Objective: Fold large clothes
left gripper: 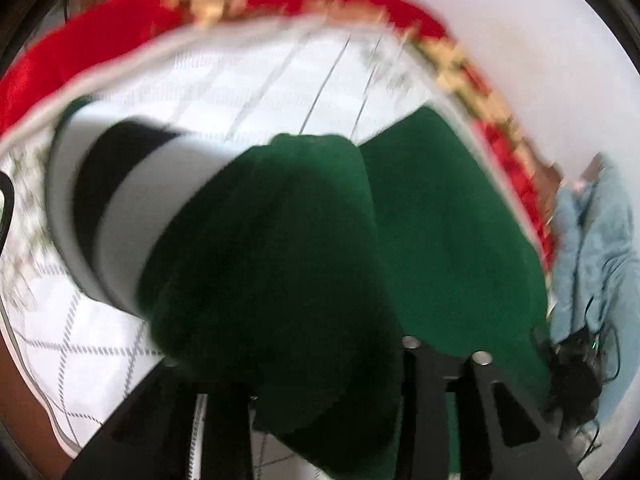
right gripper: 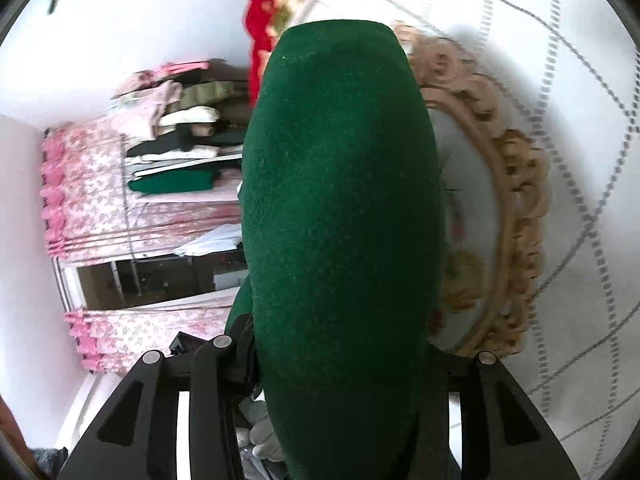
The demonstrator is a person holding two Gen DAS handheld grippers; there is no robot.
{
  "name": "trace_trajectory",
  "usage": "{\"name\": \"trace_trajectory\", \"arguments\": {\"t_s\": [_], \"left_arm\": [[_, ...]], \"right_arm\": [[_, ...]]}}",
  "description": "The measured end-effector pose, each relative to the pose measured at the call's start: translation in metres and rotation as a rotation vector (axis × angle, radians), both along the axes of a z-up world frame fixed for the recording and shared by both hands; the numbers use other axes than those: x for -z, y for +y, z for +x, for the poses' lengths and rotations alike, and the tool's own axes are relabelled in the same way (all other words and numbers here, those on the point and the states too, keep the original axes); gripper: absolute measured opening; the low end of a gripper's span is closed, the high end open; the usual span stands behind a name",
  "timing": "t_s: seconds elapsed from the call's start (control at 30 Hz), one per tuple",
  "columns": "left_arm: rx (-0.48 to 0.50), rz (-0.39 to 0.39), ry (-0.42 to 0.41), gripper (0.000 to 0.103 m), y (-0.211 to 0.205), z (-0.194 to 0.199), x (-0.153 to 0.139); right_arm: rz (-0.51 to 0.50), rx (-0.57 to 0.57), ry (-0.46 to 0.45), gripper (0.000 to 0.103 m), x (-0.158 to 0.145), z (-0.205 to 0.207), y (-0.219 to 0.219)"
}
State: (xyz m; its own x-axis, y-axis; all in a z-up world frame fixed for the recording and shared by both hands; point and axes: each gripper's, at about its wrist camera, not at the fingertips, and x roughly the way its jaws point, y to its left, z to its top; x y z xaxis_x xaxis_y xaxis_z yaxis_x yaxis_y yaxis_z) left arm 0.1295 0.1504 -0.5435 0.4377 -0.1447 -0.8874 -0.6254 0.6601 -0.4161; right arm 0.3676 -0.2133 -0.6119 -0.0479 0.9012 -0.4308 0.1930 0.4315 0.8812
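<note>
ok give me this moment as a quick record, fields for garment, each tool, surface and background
garment: dark green garment with white and black striped cuff, lifted in a bunch
left tool: left tool, green cloth between the fingers, looks shut on it
right tool: right tool, green cloth draped through it, grip unclear
surface: white quilted bedspread with red trim
background: shelf of folded clothes, pink curtains

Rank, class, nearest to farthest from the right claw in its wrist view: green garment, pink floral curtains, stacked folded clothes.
1. Dark green fleece garment, draped between the claw's fingers, centre.
2. Pink floral curtains, lower left.
3. Stack of folded clothes, upper left, on a shelf.
</note>
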Motion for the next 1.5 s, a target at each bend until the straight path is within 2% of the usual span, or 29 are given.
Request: {"name": "trace_trajectory", "arguments": {"t_s": [0.07,0.1,0.13,0.2,0.23,0.37,0.4,0.5,0.67,0.87,0.93,1.03,1.13,1.2,1.27,1.3,1.33,1.37,1.43,1.5], "left_arm": [[0.006,-0.055,0.039,0.047,0.000,-0.003,0.019],[-0.002,-0.090,0.051,0.056,0.001,-0.008,0.028],[-0.010,-0.125,0.042,0.059,0.004,-0.014,0.034],[-0.009,-0.169,0.036,0.080,0.009,-0.022,0.041],[-0.002,-0.179,0.044,0.084,0.009,-0.024,0.042],[-0.032,-0.288,0.046,0.084,0.007,-0.044,0.046],[-0.062,-0.338,0.046,0.084,0.003,-0.052,0.048],[-0.107,-0.391,0.042,0.084,-0.005,-0.061,0.052],[-0.135,-0.417,0.040,0.084,-0.020,-0.062,0.053],[-0.091,-0.363,0.034,0.084,-0.036,-0.041,0.056],[-0.112,-0.363,0.014,0.085,-0.037,-0.032,0.058],[-0.162,-0.361,-0.030,0.085,-0.039,-0.024,0.060],[-0.199,-0.303,-0.068,0.063,-0.042,-0.018,0.055],[-0.203,-0.269,-0.094,0.048,-0.044,-0.016,0.050],[-0.198,-0.246,-0.104,0.043,-0.047,-0.014,0.043],[-0.193,-0.233,-0.109,0.040,-0.048,-0.014,0.039],[-0.185,-0.220,-0.113,0.039,-0.049,-0.014,0.035],[-0.173,-0.202,-0.122,0.038,-0.049,-0.017,0.027],[-0.155,-0.160,-0.149,0.038,-0.051,-0.019,0.011],[-0.146,-0.139,-0.171,0.038,-0.048,-0.020,0.005]], "right_arm": [[-0.048,-0.030,0.036,0.052,0.018,0.004,-0.005],[-0.058,-0.039,0.056,0.058,0.025,0.003,-0.008],[-0.060,-0.047,0.072,0.061,0.032,0.004,-0.008],[-0.067,-0.060,0.087,0.067,0.039,0.005,-0.010],[-0.071,-0.066,0.093,0.068,0.042,0.005,-0.012],[-0.083,-0.070,0.126,0.071,0.045,0.003,-0.013],[-0.087,-0.068,0.129,0.072,0.046,0.002,-0.013],[-0.092,-0.064,0.141,0.074,0.051,0.001,-0.015],[-0.126,-0.048,0.153,0.075,0.050,-0.007,-0.026],[-0.277,0.018,0.089,0.078,0.018,-0.032,-0.055],[-0.267,0.057,0.106,0.082,0.015,-0.039,-0.067],[-0.197,0.123,0.170,0.084,0.030,-0.047,-0.082],[-0.114,0.130,0.214,0.084,0.058,-0.042,-0.079],[-0.012,0.134,0.220,0.083,0.075,-0.036,-0.071],[0.034,0.143,0.188,0.082,0.078,-0.028,-0.064],[0.045,0.136,0.166,0.079,0.077,-0.022,-0.056],[0.051,0.134,0.147,0.066,0.075,-0.016,-0.049],[0.059,0.130,0.142,0.063,0.074,-0.013,-0.045],[0.083,0.136,0.124,0.051,0.064,-0.009,-0.039],[0.133,0.111,0.123,0.050,0.058,-0.009,-0.036]]}}
